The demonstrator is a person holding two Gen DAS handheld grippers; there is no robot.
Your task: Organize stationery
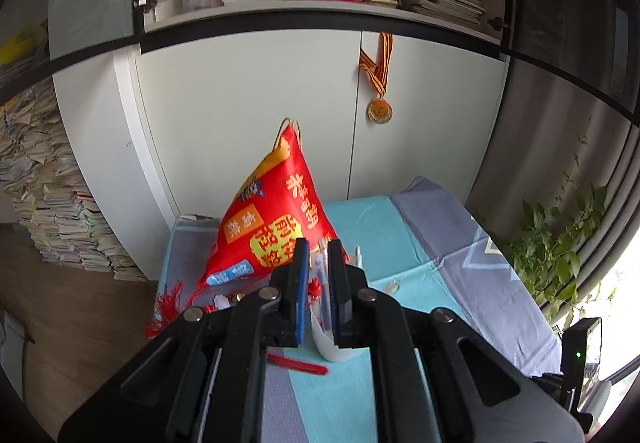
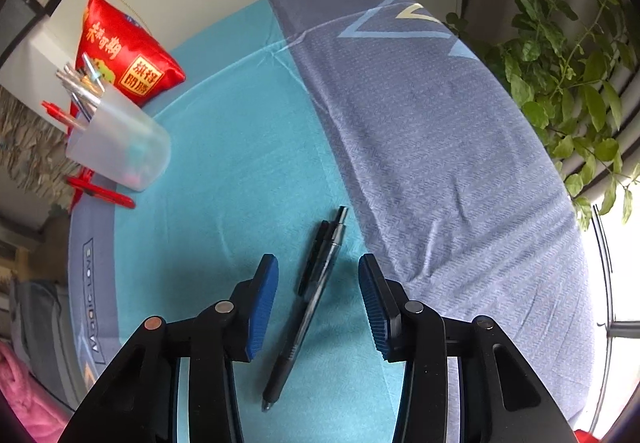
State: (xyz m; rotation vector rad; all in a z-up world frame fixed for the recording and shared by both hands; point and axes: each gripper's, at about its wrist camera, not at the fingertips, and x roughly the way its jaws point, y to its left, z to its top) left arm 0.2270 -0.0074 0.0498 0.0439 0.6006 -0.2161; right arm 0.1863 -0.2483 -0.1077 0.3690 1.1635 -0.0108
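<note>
The left claw (image 1: 319,267) is clamped on the rim of the translucent pen cup (image 1: 326,343), steadying it. The right claw (image 2: 318,291) stands apart, straddling the black pen (image 2: 310,303) flat on the bench (image 2: 240,163), apparently ready to grip.

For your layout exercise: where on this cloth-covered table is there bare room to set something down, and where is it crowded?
Free: the grey-blue cloth between the black pen and the plant. Crowded: the corner with the pen cup, red pouch and red utility knife.
</note>
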